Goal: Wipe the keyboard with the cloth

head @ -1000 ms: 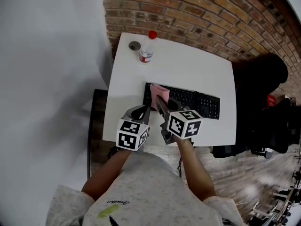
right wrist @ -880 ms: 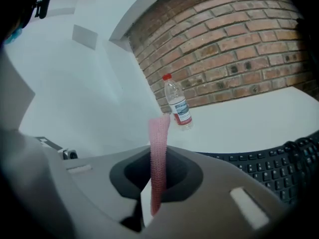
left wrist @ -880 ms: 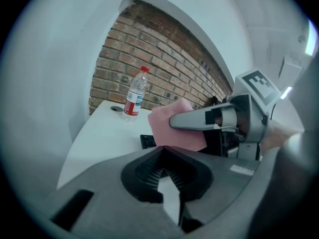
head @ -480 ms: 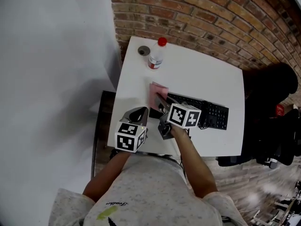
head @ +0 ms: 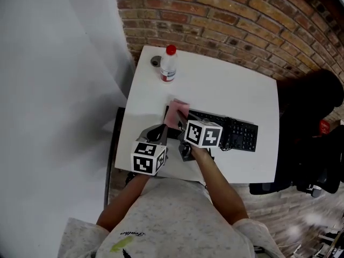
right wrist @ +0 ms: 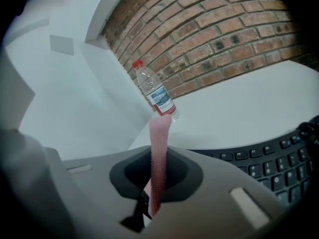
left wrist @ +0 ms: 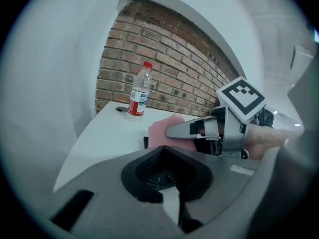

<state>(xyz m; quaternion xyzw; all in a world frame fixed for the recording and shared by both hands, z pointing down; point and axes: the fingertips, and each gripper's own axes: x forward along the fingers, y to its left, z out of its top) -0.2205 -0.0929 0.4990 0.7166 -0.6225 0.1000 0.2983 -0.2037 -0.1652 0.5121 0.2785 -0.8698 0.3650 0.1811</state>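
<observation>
1. The right gripper [right wrist: 154, 198] has its jaws closed on the pink cloth [right wrist: 159, 143]. The cloth is pinched edge-on and stands out ahead of the jaws as a flat flap. Judged purpose: to leave a free face to drag across the keys.
2. The cloth lies at the left end of the black keyboard [head: 226, 130], over its far corner. Contact with the keys cannot be confirmed.
3. The left gripper [head: 159, 132] has its jaws together and holds nothing. It sits just beside the right gripper, near the table's front edge. Judged idle and parked clear of the wiping stroke.
4. The keys to the right of the cloth are uncovered, so most of the wipe appears outstanding.
5. The surface is a smooth white table [head: 226, 85]. A red-capped bottle [head: 168, 66] and a small round grey object [head: 155, 61] stand at the far-left corner, well apart from the keyboard.
6. The room has a brick wall [head: 242, 15] behind the table and a white wall [head: 54, 63] to the left.
</observation>
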